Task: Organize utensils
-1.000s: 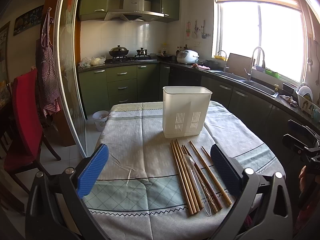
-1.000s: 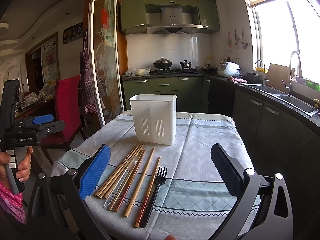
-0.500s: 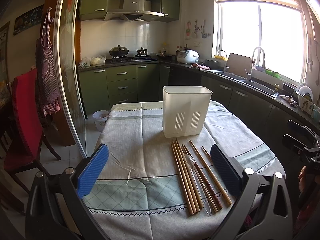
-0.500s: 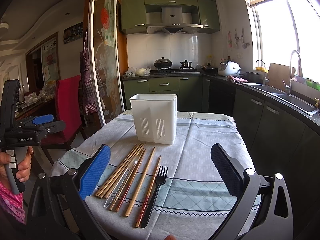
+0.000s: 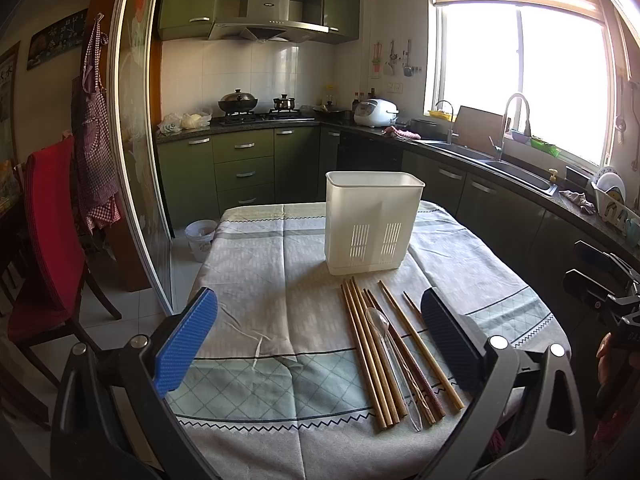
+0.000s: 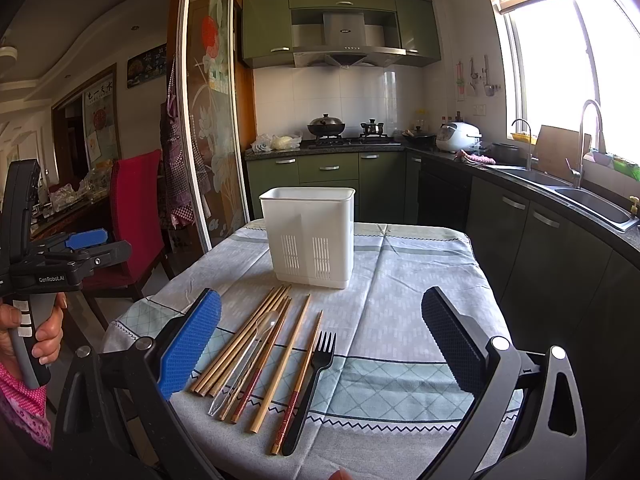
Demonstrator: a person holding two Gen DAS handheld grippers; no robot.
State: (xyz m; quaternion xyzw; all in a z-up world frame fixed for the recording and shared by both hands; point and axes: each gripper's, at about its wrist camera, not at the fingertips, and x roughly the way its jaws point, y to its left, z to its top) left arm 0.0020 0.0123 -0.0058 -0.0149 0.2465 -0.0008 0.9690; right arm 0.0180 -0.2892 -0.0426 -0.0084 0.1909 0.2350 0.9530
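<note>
Right wrist: right tool (image 6: pixel 320 344) agape above chopsticks (image 6: pixel 256 344).

Both grippers are showing black frames with silver screws and ridged blue pads (image 6: pixel 192 344). The left gripper (image 6: pixel 86 246), at nine o'clock in the right view, is bearing white "GenRobot.AI" lettering; a pink dotted sleeve (image 6: pixel 20 404) is covering the wrist.

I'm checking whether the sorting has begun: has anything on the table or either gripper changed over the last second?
Nothing visibly changed. The left gripper and right gripper hover with jaws wide open and empty. The wooden chopsticks, clear plastic spoon and black plastic fork lie where they were on the checked tablecloth, in front of the white plastic utensil holder.
</note>
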